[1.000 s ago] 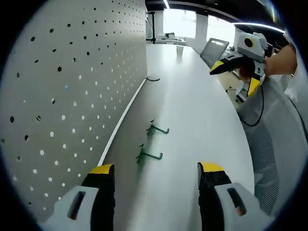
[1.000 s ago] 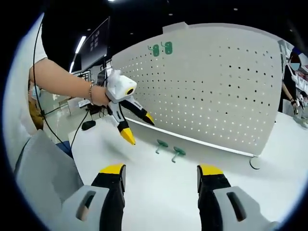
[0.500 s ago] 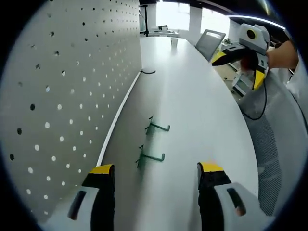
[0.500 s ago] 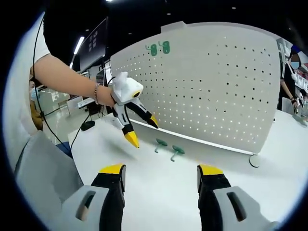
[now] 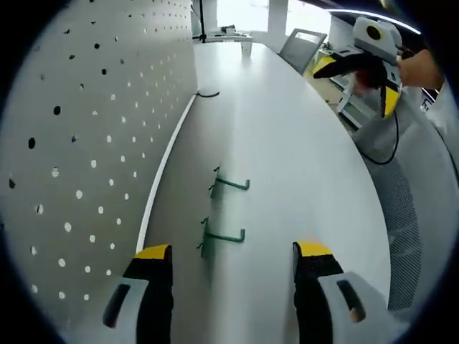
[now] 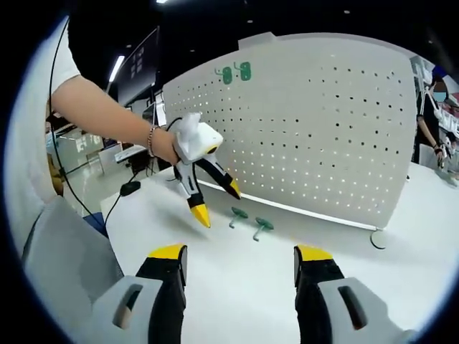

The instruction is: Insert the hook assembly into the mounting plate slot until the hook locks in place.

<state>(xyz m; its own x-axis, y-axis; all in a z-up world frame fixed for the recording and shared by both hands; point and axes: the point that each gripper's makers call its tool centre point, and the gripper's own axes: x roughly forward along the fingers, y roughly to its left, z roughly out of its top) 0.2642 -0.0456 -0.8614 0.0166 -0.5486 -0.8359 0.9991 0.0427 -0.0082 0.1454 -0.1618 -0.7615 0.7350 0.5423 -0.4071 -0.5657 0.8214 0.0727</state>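
Two green hooks (image 5: 231, 184) (image 5: 222, 235) lie on the white table (image 5: 301, 165) beside the foot of the white pegboard (image 5: 79, 143). My left gripper (image 5: 233, 251) is open, low over the table, with the nearer hook just ahead of its jaws. In the right gripper view the same hooks (image 6: 239, 213) (image 6: 262, 225) lie before the pegboard (image 6: 323, 129), and the left gripper (image 6: 218, 202) hangs open just left of them. My right gripper (image 6: 241, 252) is open and holds nothing; it also shows far off at the table's edge (image 5: 356, 86).
Two more green hooks (image 6: 236, 72) hang high on the pegboard. A round board foot (image 6: 378, 239) rests on the table at the right. A grey mesh chair (image 6: 64, 265) stands at the near left. A black cable (image 5: 208, 94) lies by the board's far end.
The left gripper has come down and closer to the two hooks on the table. The right gripper has stayed almost still and open.
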